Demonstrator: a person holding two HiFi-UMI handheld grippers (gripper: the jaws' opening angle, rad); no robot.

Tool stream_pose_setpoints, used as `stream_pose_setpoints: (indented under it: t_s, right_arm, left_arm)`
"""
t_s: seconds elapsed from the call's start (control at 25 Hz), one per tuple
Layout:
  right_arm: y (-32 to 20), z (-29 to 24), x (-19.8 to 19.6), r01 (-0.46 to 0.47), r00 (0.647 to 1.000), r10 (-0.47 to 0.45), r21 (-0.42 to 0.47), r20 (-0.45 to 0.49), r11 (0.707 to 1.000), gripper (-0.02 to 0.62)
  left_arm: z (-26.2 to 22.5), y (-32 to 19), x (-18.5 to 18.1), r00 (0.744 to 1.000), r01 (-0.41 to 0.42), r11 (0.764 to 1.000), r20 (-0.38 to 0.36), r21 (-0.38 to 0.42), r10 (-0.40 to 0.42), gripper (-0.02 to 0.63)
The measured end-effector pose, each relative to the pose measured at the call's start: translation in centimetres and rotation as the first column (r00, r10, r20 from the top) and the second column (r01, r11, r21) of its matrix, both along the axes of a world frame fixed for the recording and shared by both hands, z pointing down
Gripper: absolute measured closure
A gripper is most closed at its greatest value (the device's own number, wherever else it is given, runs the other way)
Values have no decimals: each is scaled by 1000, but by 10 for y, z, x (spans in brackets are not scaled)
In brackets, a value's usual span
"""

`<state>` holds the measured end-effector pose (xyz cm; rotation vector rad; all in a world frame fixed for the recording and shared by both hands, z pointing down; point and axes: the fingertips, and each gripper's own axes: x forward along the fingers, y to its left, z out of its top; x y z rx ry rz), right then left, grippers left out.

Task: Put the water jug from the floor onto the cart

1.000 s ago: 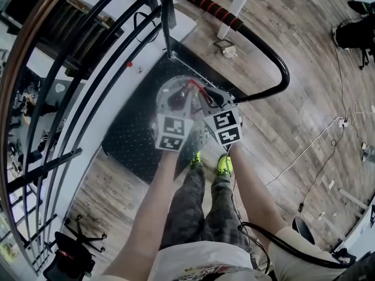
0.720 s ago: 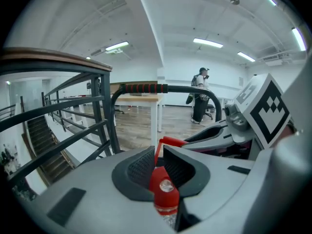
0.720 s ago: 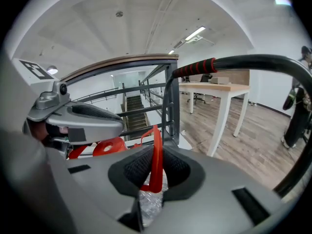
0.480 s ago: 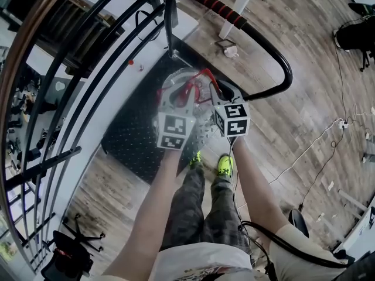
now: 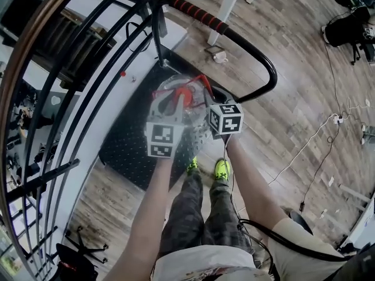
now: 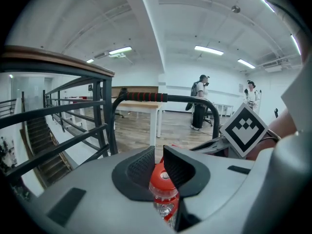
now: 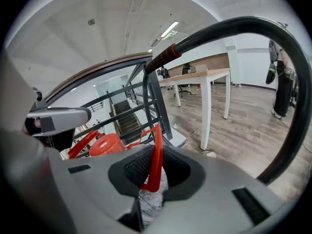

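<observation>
Tongs first: your left tongs [image 6: 159,161] are clenched on the round red cap [image 6: 163,182] of the clear plastic water jug [image 5: 192,113], with the ribbed black pads pressed against the cap on both sides. Your right tongs [image 7: 155,168] are clenched on the jug's thin red carrying handle [image 7: 157,147], which stands upright between the pads above a strip of crinkled clear plastic.

From the head view, both tools meet over the top of the jug, their black-and-white marker cubes [image 5: 161,140] side by side and nearly touching. The jug sits over the black studded cart platform [image 5: 126,139], at the end where the curved black push handle [image 5: 261,60] rises and closer to the platform's right-hand corner. You cannot tell from any view whether its base rests on the platform or hangs just above it.

The push handle's red-and-black wrapped grip [image 5: 199,13] arches across beyond the jug. A dark metal stair railing [image 5: 88,57] runs along the platform's left side. Your neon yellow shoes [image 5: 221,167] stand on the wooden plank floor [image 5: 293,98], just off the platform's near edge. A white table leg [image 5: 225,7] stands on the floor beyond the grip.
</observation>
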<state>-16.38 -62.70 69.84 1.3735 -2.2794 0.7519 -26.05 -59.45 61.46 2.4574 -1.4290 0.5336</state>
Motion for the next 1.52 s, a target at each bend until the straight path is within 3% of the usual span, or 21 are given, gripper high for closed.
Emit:
stream_pose_setpoints:
  t_s: [0.12,0.2,0.32,0.44,0.52,0.76,0.96,1.16,1.36,1.52]
  right_arm:
    - [2,-4,5,0,999,0,10,-33,1000,536]
    - [6,-6,6,-15,1000,15,2,-28,1000,458]
    - [19,-11,8,-12,1000,12,-15,-1,1000,442]
    - [32,-20,9,-27,997,28,-17,77,1000,426]
    - [37,-21,12,-35,991,40,-40,125,999,372]
    - [42,-48,30,-66,991,66,-3,120,998,370]
    - [53,-83,37,-23,993,20,30,117,999,388]
    - [78,-135,15,95,972,-102,44,212,994,506]
    - [115,-211,-14,232,941,-263,159,214,960,554]
    - [128,-252,-27,280,924,-325,222,201,934,561]
  left_arm:
    - [-10,-1,5,1000,-9,1000,-3,8,9,572]
    - [-18,1,5,1000,-7,1000,-9,9,7,572]
    - [-32,5,7,1000,-5,1000,-16,16,5,572]
    - [-44,13,7,1000,-11,1000,-15,14,11,572]
    - [-51,15,6,1000,-7,1000,-9,18,7,572]
    - [-63,23,-2,1000,17,1000,7,9,-17,572]
    - [-86,39,11,1000,17,1000,-20,21,-16,572]
    - [-123,56,19,997,16,1000,-71,18,-15,574]
    - [-167,82,25,996,-4,999,-84,36,7,574]
    - [-185,90,31,995,-13,999,-99,40,17,574]
